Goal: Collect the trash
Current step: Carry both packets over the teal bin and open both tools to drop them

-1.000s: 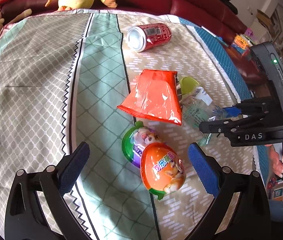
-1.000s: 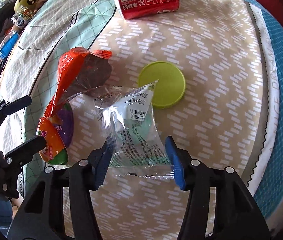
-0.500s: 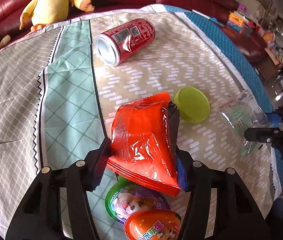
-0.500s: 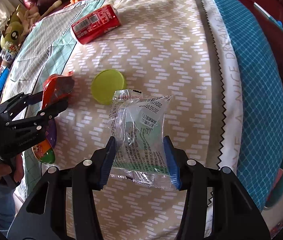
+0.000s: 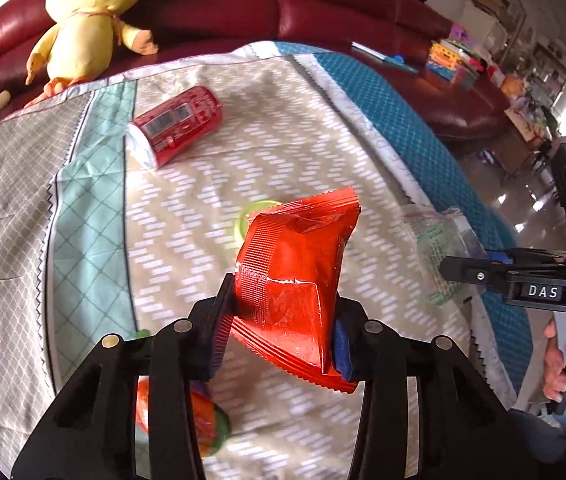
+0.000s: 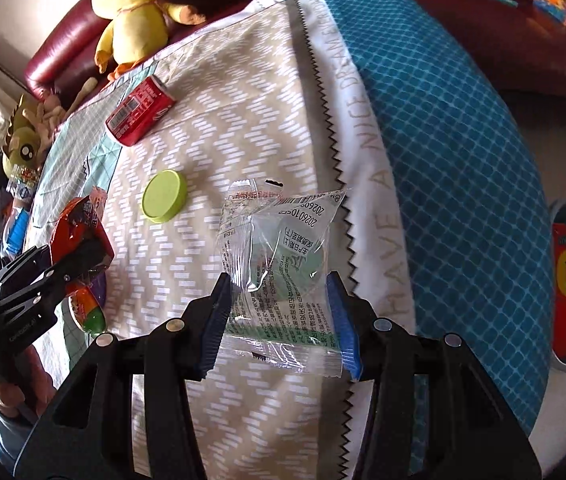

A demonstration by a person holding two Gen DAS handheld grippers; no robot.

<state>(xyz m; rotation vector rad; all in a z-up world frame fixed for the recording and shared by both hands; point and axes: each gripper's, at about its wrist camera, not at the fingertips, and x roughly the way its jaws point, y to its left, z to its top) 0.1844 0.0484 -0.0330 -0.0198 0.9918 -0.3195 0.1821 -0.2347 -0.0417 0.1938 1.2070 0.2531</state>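
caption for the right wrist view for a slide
Right gripper holds a clear wrapper above the patterned cloth.

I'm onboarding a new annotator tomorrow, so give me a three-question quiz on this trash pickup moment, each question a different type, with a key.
1. True or false: the red soda can stands upright on the tablecloth.
2. Which item does the right gripper hold? A) green lid B) clear plastic wrapper C) yellow plush chick
3. Fill in: the left gripper has the ______ between its fingers.

Key
1. False: it lies on its side.
2. B, the clear plastic wrapper; the green lid lies on the cloth and the yellow plush chick sits on the sofa.
3. Red snack wrapper, with the jaws closing on it.
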